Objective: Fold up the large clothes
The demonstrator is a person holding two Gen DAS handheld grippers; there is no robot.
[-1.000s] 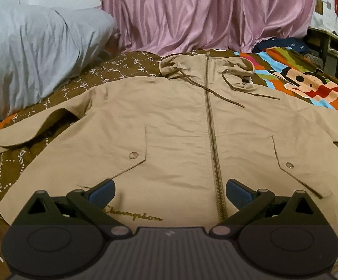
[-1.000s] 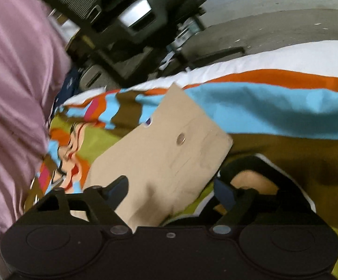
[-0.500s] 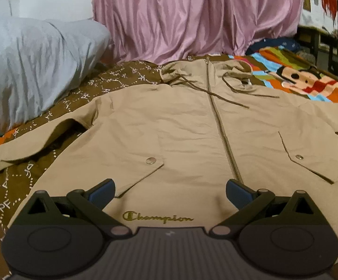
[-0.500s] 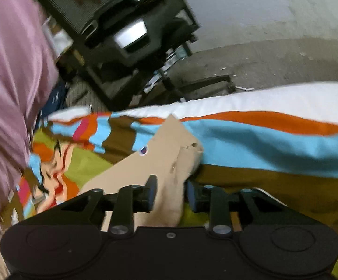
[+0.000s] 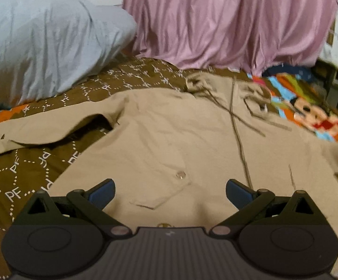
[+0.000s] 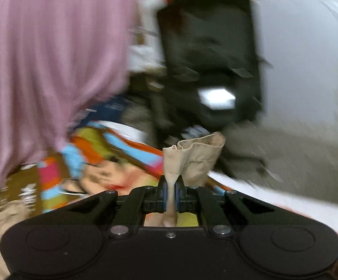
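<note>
A tan hooded zip jacket [image 5: 169, 135] lies front up on the bed, its left sleeve [image 5: 40, 128] spread out to the left. My left gripper [image 5: 170, 192] is open and empty, hovering just above the jacket's lower front near a pocket snap [image 5: 180, 175]. My right gripper [image 6: 171, 190] is shut on the cuff of the jacket's right sleeve [image 6: 192, 156] and holds it lifted above the bed; the cuff stands up bunched above the fingers.
A brown patterned bedspread [image 5: 24, 179] and a colourful cartoon blanket [image 5: 309, 114] cover the bed. A grey pillow [image 5: 40, 39] lies back left. A pink curtain [image 5: 227, 23] hangs behind. A black office chair [image 6: 208, 58] stands beyond the bed's right side.
My right gripper closed on the sleeve cuff and lifted it, swinging left. My left gripper moved forward over the jacket's lower front and stayed open.
</note>
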